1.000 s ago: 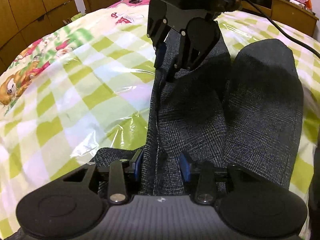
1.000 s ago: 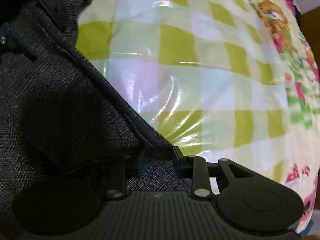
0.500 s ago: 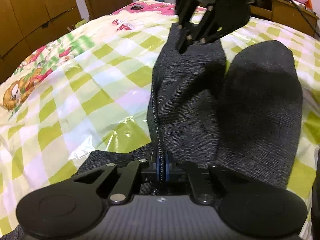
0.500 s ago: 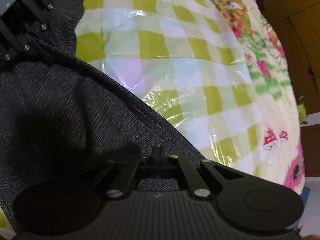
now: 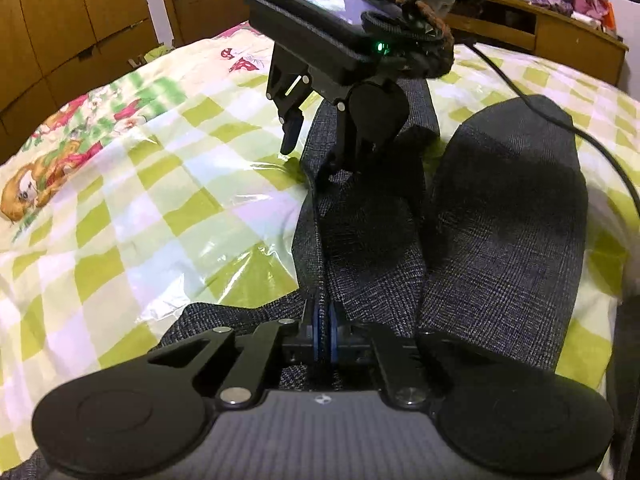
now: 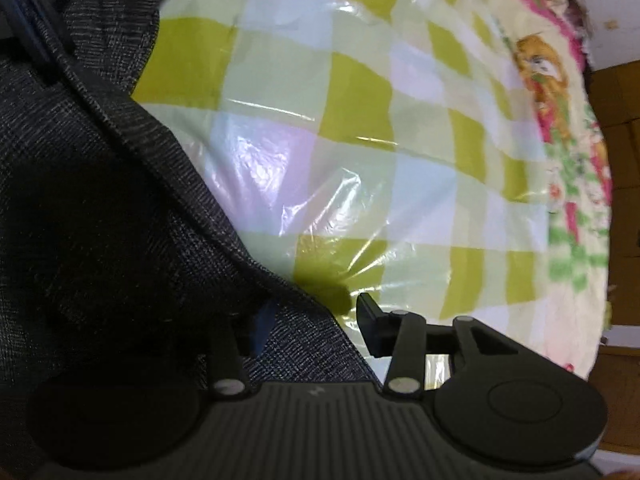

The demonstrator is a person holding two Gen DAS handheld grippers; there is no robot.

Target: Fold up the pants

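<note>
Dark grey checked pants (image 5: 500, 220) lie on the bed with both legs running away from me. My left gripper (image 5: 325, 332) is shut on the raised seam edge of the left leg, near the bottom of the left wrist view. Further along the same edge my right gripper (image 5: 308, 152) points down with its jaws opening. In the right wrist view the pants (image 6: 100, 200) fill the left side. The right gripper (image 6: 312, 324) straddles the hem edge, and its pads stand clear of the cloth.
The bed cover (image 5: 140, 220) is green-and-white chequered under crinkled clear plastic (image 6: 320, 184). Wooden wardrobe doors (image 5: 80, 20) stand at the back left, and a wooden desk (image 5: 560, 36) with clutter at the back right. A black cable (image 5: 600, 152) trails over the right leg.
My left gripper closed on the seam edge and has stayed put. My right gripper pinched the pants, lifted, then came back down and spread its jaws off the cloth.
</note>
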